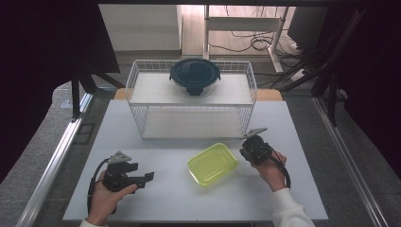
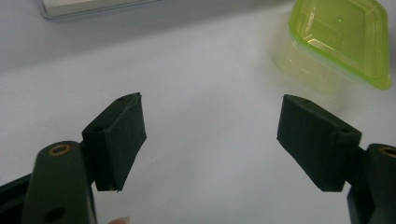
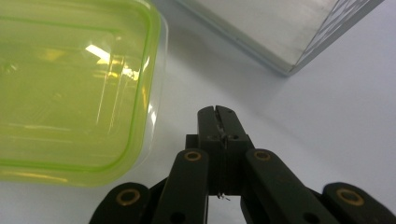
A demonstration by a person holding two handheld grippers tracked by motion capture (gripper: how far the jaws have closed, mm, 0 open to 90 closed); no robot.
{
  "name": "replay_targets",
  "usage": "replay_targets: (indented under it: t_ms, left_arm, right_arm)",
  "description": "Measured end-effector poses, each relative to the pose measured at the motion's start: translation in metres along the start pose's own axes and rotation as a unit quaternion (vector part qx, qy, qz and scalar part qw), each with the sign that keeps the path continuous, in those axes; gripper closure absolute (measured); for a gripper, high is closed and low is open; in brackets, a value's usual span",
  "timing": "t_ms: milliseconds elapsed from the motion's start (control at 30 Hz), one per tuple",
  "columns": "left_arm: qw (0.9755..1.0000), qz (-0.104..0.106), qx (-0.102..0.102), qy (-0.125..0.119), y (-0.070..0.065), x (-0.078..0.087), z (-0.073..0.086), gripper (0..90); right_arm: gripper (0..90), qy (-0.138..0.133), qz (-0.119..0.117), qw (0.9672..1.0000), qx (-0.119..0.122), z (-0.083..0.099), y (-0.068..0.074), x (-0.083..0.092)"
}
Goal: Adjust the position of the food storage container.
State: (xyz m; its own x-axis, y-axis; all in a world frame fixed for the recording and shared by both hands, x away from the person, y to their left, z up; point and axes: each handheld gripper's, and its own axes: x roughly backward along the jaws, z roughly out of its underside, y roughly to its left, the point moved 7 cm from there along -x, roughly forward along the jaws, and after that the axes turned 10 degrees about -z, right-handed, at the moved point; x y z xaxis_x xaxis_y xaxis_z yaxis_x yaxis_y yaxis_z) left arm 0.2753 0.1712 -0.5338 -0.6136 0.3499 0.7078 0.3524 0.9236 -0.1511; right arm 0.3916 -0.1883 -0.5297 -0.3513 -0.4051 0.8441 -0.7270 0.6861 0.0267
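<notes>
A yellow-green lidded plastic container (image 1: 213, 163) lies on the white table (image 1: 161, 189), in front of a white wire rack (image 1: 191, 97). On the rack's top shelf sits a round glass bowl with a dark blue lid (image 1: 195, 75). My right gripper (image 1: 245, 152) is just right of the container, jaws pressed together with nothing between them; in its own view the gripper (image 3: 218, 111) is beside the container's edge (image 3: 74, 93), not touching it. My left gripper (image 1: 149, 177) rests at the front left, open and empty, pointing toward the container (image 2: 343, 39); the same gripper (image 2: 210, 135) shows wide-set pads.
The rack's lower shelf (image 3: 280, 32) lies close beyond the right gripper. Bare white table surface spreads between the two hands and along the front edge. Dark curtains and metal frame rails (image 1: 56, 156) flank the table.
</notes>
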Motion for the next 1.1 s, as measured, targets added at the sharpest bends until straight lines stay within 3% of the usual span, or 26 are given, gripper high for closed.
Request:
replay_targets:
  t_ms: [300, 633, 1100]
  left_arm:
    - [1.0000, 0.001, -0.003, 0.003, 0.002, -0.003, 0.000, 23.2]
    - [1.0000, 0.002, -0.003, 0.000, 0.001, -0.002, -0.001, 23.2]
    - [1.0000, 0.000, -0.003, 0.001, 0.002, -0.001, -0.001, 23.4]
  right_arm:
    - [89.0, 0.007, -0.024, 0.9996, 0.009, 0.008, 0.011, 0.000]
    - [89.0, 0.014, -0.023, 0.9994, 0.022, 0.010, 0.023, 0.000]
    - [89.0, 0.018, -0.049, 0.9977, 0.042, 0.010, 0.046, 0.000]
